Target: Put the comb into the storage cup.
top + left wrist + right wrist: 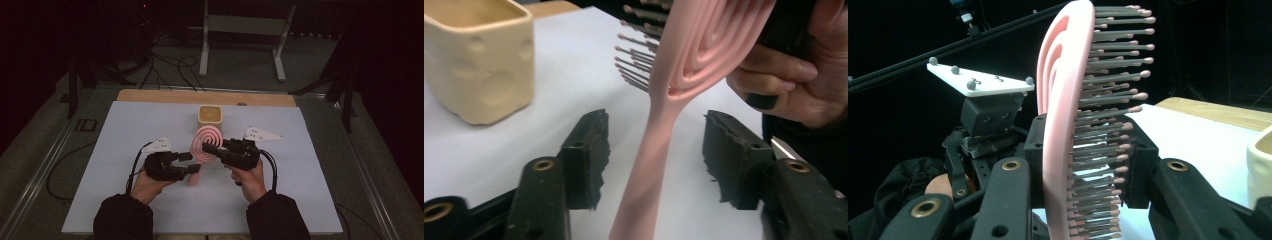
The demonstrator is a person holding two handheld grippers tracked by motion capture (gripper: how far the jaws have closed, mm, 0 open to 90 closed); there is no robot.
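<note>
White paper covers the table point(125, 150), with darkness around it. We see the right gripper point(1083, 200) clamped on the head of a pink hairbrush point(207, 142), holding it upright near a cream square cup point(210, 114). The left gripper point(654, 150) stands open, jaws on either side of the handle without touching, so the right one likely carries the brush alone.

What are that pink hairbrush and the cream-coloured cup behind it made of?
The hairbrush looks like moulded plastic: a smooth, matte pink body with open curved ribs, and stiff grey bristles with rounded pinkish tips, probably plastic too. The cup looks like soft rubber or silicone, possibly glazed ceramic: a thick rounded rim, shallow round dimples and a dull, even cream surface. The look alone leaves it open.
</note>
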